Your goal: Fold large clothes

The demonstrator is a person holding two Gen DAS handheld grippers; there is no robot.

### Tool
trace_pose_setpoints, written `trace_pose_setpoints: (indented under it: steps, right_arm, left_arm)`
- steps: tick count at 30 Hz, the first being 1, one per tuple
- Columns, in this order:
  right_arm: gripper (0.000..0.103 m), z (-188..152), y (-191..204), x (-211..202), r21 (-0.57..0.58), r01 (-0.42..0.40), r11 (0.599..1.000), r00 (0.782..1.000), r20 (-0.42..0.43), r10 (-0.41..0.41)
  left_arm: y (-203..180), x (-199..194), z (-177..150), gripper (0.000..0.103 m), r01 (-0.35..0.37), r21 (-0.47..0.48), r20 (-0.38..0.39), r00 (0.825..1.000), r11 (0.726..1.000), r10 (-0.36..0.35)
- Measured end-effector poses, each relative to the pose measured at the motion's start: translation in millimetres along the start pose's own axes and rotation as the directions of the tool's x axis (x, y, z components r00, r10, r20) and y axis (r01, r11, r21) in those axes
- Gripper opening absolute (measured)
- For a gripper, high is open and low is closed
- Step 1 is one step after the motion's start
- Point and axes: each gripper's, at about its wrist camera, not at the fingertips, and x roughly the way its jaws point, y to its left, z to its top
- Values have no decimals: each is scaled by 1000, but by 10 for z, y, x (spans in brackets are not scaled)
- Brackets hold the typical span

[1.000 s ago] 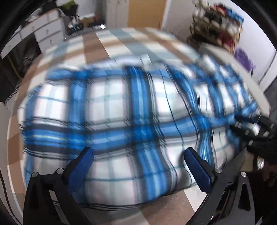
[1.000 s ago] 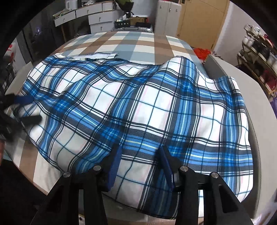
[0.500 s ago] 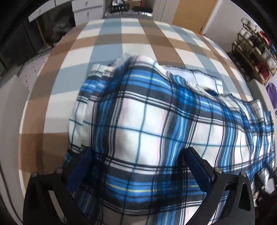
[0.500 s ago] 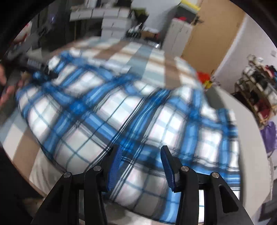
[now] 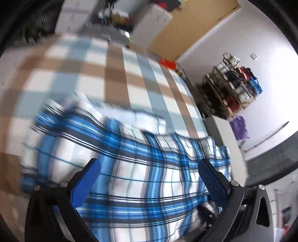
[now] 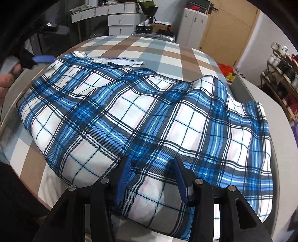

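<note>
Checked cloth in brown, grey-blue and white covers the desk point(image 6: 149, 48) I am working over, and the blue plaid garment point(image 6: 141, 115) lies spread across most of it, rumpled into soft ridges, its near edge hanging toward me at six o'clock. A pale inner strip of the fabric shows along its far edge, toward twelve o'clock.

From the right wrist view, my right gripper point(image 6: 151, 178) sits low at six o'clock with its jaws partly apart; a raised fold of the plaid sits between the blue pads, but I cannot tell whether they press on it. My left gripper point(image 5: 149, 178) hangs over the garment with its jaws spread wide and released, nothing pinched between them; that view is smeared with blur. In the right view the same left gripper shows at about ten o'clock, held in a hand point(image 6: 7, 82) at the garment's far-left corner.

Beyond the desk, at twelve o'clock, stand white drawers point(image 6: 115, 16) with clutter on top, a silver suitcase point(image 6: 154, 35) and a white cabinet point(image 6: 193, 26). A wooden door point(image 6: 231, 31) is at one o'clock, a red bag point(image 6: 226, 69) lies on the floor, and a shoe rack point(image 5: 236, 85) lines the white wall at three o'clock, with a purple cloth point(image 5: 240, 128) near it.
</note>
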Motion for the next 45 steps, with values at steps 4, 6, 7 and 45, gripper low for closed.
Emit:
trace_pose_setpoints:
  steps: [4, 6, 7, 45]
  right_arm:
    - [46, 4, -26, 11, 9, -18, 1000, 1000, 1, 18]
    - [46, 9, -30, 15, 7, -25, 1000, 1000, 0, 25]
    - [46, 12, -33, 19, 7, -28, 1000, 1000, 0, 28]
    - [98, -960, -1329, -177, 795, -467, 387, 837, 256, 484]
  left_arm:
    - [278, 322, 32, 102, 8, -70, -80, 997, 997, -14]
    - [321, 281, 17, 102, 46, -87, -65, 997, 995, -52]
    - [317, 261, 9, 102, 37, -81, -62, 997, 996, -42]
    - [-605, 323, -1158, 100, -246, 378, -110, 945, 893, 307]
